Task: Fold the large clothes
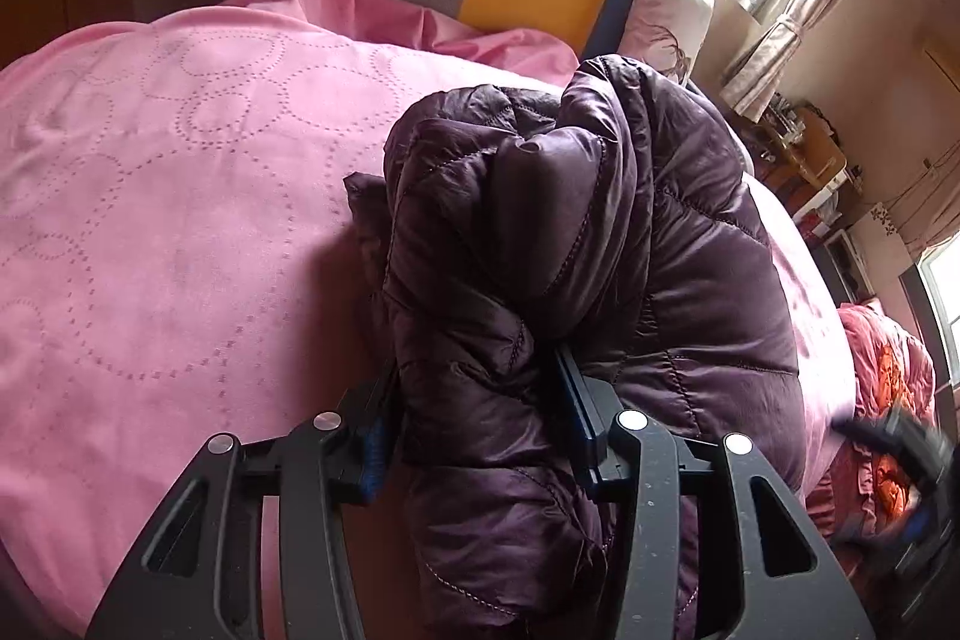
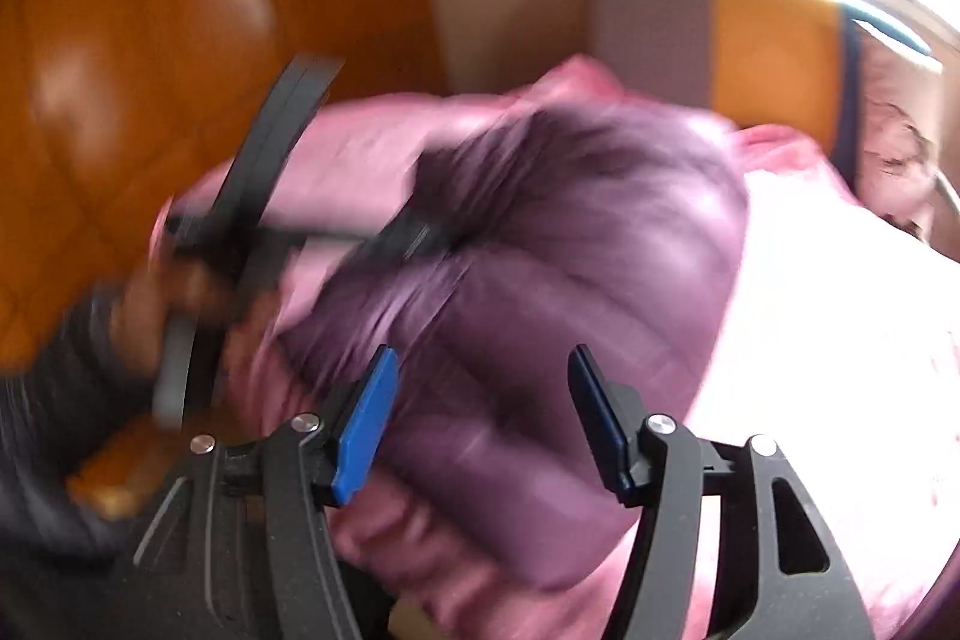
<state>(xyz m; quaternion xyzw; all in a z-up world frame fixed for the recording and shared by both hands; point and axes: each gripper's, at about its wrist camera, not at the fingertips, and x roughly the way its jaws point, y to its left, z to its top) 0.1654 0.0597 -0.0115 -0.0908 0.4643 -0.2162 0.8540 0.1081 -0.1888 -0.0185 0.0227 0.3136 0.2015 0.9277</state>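
Jacket (image 1: 576,244) hiding left gripper (image 1: 474,418), right view blurred

My dark purple quilted down jacket (image 1: 600,244) fills the centre and lower right of the left wrist view, bunched into a thick, shiny, puffy heap with diamond stitching. One bulky fold of it runs down to the bottom centre of the frame. In the right wrist view the jacket (image 2: 540,280) sits mid-frame, heavily blurred, a rounded mound with soft seams.
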